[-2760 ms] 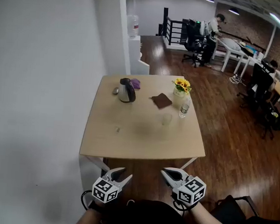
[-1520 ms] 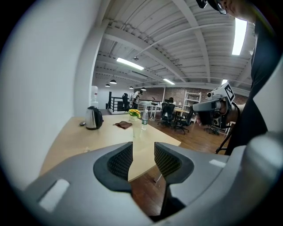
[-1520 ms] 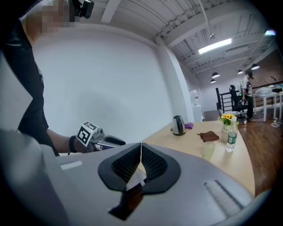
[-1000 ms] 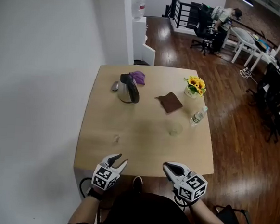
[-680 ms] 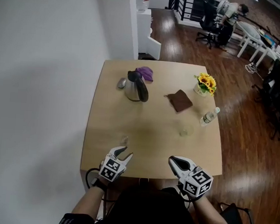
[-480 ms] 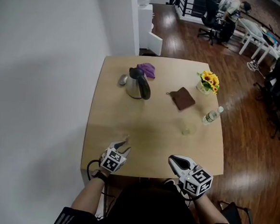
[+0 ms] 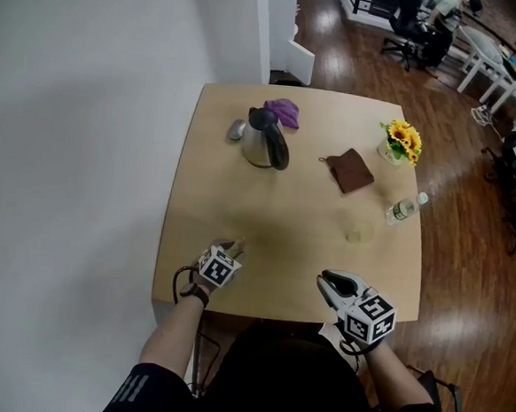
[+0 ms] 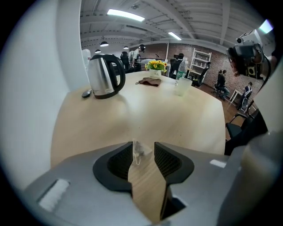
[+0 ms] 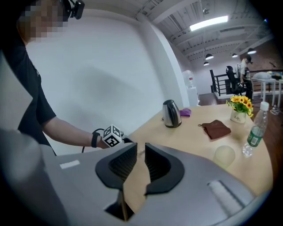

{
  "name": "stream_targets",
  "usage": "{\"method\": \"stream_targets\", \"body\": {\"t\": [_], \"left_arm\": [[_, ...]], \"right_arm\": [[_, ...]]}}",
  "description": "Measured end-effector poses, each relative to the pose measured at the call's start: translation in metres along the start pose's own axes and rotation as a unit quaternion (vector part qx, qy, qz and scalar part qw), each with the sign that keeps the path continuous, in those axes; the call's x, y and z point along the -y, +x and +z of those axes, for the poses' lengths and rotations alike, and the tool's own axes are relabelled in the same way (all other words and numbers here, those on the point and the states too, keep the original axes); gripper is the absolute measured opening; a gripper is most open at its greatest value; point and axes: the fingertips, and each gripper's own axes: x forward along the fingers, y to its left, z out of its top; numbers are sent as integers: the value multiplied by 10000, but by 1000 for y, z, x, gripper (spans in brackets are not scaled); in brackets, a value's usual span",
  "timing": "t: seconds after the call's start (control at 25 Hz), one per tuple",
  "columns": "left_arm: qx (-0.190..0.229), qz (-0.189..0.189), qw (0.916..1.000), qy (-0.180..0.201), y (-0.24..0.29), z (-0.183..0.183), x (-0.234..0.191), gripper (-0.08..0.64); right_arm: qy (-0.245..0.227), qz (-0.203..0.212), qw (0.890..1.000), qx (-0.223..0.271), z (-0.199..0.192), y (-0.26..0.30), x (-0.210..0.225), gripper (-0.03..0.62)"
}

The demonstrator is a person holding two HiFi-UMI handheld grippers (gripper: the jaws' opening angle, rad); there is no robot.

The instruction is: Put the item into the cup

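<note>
A small pale tea bag [image 8: 138, 150] with a thin string lies on the wooden table [image 7: 281, 247] near its front left. My left gripper [image 7: 235, 246] is low over the table, open, and the tea bag sits between its tips [image 8: 143, 145] without being clamped. The clear cup [image 7: 358, 234] stands towards the right side, well away from the tea bag; the left gripper view shows the cup [image 8: 181, 86] far across the table. My right gripper [image 7: 323, 280] hovers at the front edge, open by a narrow gap [image 9: 141, 145], with nothing in it.
A steel kettle [image 7: 265, 139] stands at the back left, with a purple cloth [image 7: 284, 112] and a small grey object [image 7: 236, 131] beside it. A brown cloth [image 7: 350, 171], a sunflower pot [image 7: 400, 141] and a water bottle [image 7: 405, 209] lie along the right side.
My left gripper has moved forward over the table until its jaws stand around the tea bag. The right gripper has stayed near the front edge. The head view has shifted closer.
</note>
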Motion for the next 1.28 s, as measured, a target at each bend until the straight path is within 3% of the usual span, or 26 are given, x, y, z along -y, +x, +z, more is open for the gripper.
{"method": "stream_targets", "body": {"t": [0.32,0.52,0.72,0.84,1.0,1.28], "left_arm": [[-274,101,9996,11,30,-4,-5,114],[-456,331,9984,-64,33,-12,-17,17],[-199,485,9986,-17,26,4,-25,-5],[245,564,9981,103,9,44,-24,-5],[996,564,9922,492,-1,127,-14,-5],[1738,0,9740,1452,7,266,80,-5]], "right_arm": [[100,-13,9993,-346,-22,10,14,71],[325,12,9990,-311,-29,-2,20,72],[683,-65,9974,-204,-35,-18,37,71],[767,-130,9969,-92,-33,-29,47,72],[694,-288,9972,-6,-34,-44,66,71],[858,-502,9948,202,-37,-78,98,72]]}}
